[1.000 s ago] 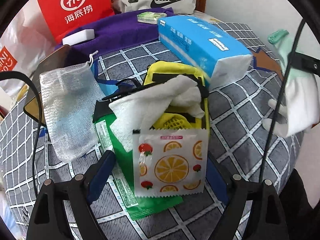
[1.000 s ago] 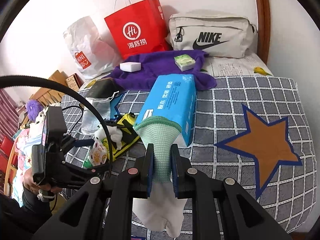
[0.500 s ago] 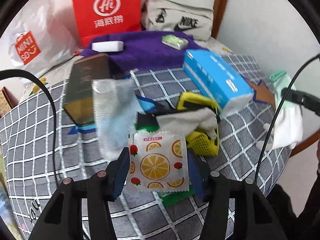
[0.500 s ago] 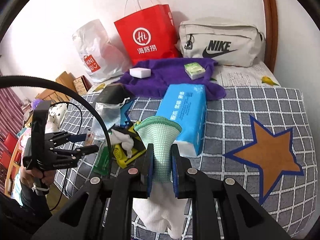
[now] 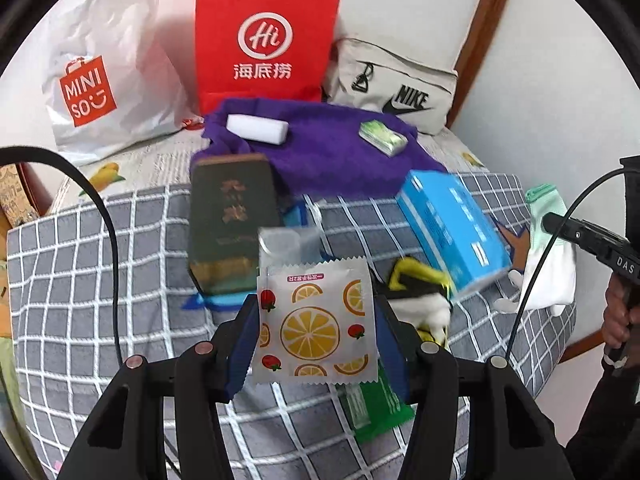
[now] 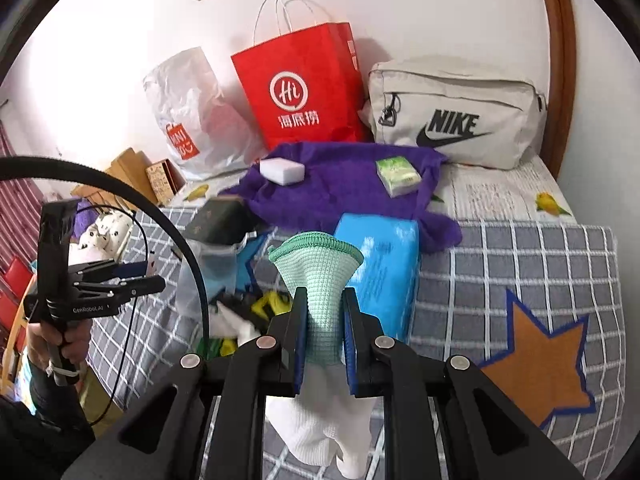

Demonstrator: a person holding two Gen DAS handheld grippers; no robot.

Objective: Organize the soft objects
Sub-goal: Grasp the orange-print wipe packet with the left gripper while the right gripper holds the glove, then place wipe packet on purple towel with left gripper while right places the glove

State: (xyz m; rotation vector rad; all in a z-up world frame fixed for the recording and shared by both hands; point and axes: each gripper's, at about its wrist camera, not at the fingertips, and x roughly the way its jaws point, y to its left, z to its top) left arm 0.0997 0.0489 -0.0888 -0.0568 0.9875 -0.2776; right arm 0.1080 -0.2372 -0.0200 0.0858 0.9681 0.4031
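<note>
Two things lifted above the bed (image 5: 80,320).
The left hand-held gripper (image 5: 316,328) squeezes a fruit packet (image 5: 314,324); the right hand-held gripper (image 6: 322,328) pinches a glove (image 6: 320,280).

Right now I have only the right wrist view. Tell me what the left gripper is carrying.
Observer: The left gripper grips a fruit-print sachet by its side edges, printed face toward its camera.
Operator: Report what lies under it.
Observer: A green packet lies flat on the checked blanket, partly behind the sachet.
Operator: Describe the dark box's top.
Observer: The dark box bears gold characters, too blurred to read.
</note>
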